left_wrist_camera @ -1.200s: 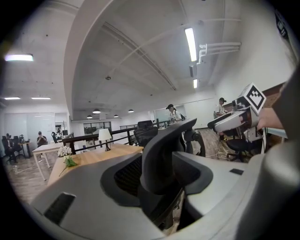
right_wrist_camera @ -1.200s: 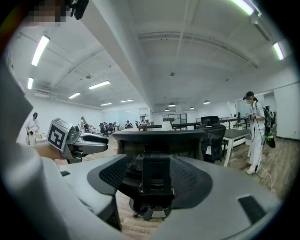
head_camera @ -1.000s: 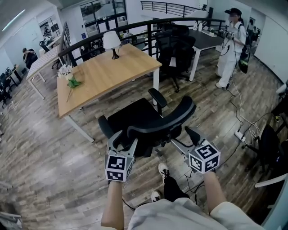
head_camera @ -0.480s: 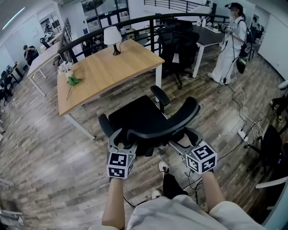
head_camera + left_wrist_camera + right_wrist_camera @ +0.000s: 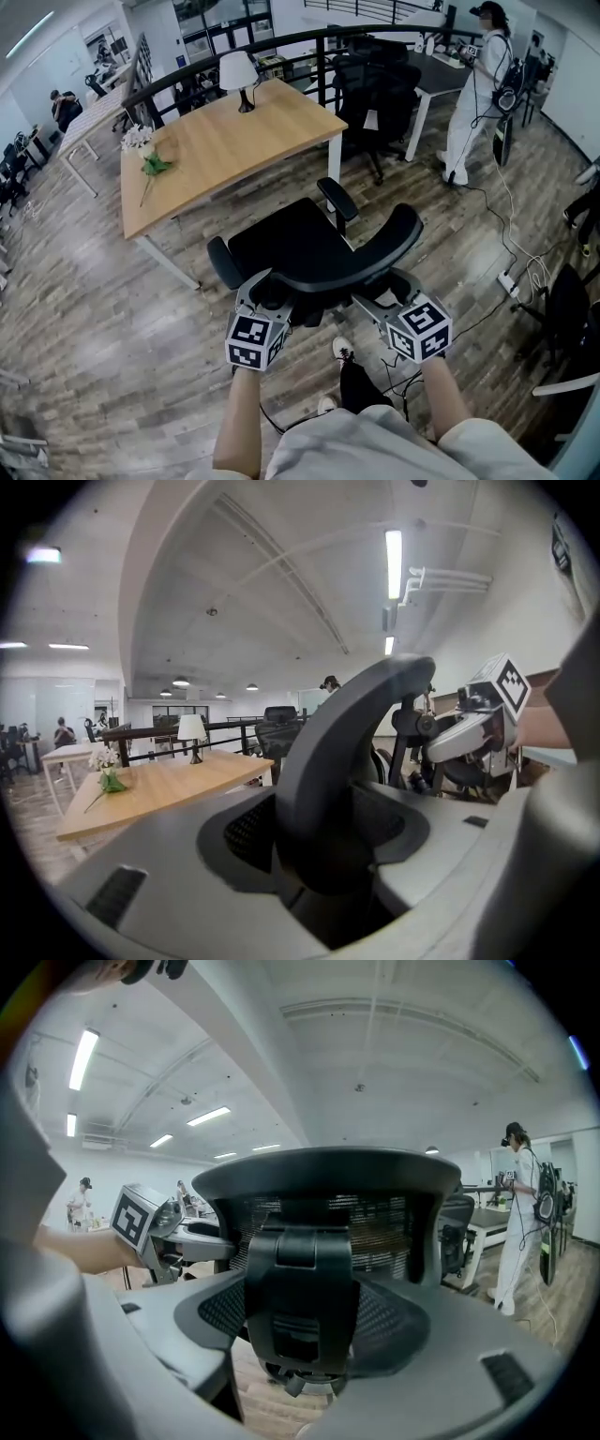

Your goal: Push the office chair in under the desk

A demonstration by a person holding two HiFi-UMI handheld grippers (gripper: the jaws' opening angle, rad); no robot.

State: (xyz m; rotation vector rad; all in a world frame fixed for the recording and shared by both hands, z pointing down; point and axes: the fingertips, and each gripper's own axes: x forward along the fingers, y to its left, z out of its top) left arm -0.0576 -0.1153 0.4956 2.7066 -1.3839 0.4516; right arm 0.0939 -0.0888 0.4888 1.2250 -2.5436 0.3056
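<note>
The black office chair [image 5: 286, 239] stands just in front of the wooden desk [image 5: 225, 150], its seat toward the desk and its curved backrest [image 5: 347, 262] toward me. My left gripper [image 5: 267, 291] straddles the backrest's left end. In the left gripper view that edge [image 5: 347, 752] fills the gap between the jaws, which have just been closing on it. My right gripper [image 5: 380, 292] reaches in under the backrest's right side. The chair's rear support block [image 5: 300, 1279] sits between its jaws, which have also just been closing.
A white lamp [image 5: 236, 75] and flowers [image 5: 141, 150] sit on the desk. Another black chair [image 5: 370, 94] and a dark desk stand behind. A person [image 5: 473, 84] stands at the far right. Cables and a power strip [image 5: 511, 281] lie on the floor. My shoe [image 5: 342, 352] is below the chair.
Both grippers have sunk a little and drawn in closer around the backrest. The chair sits slightly nearer the desk. The standing person has shifted.
</note>
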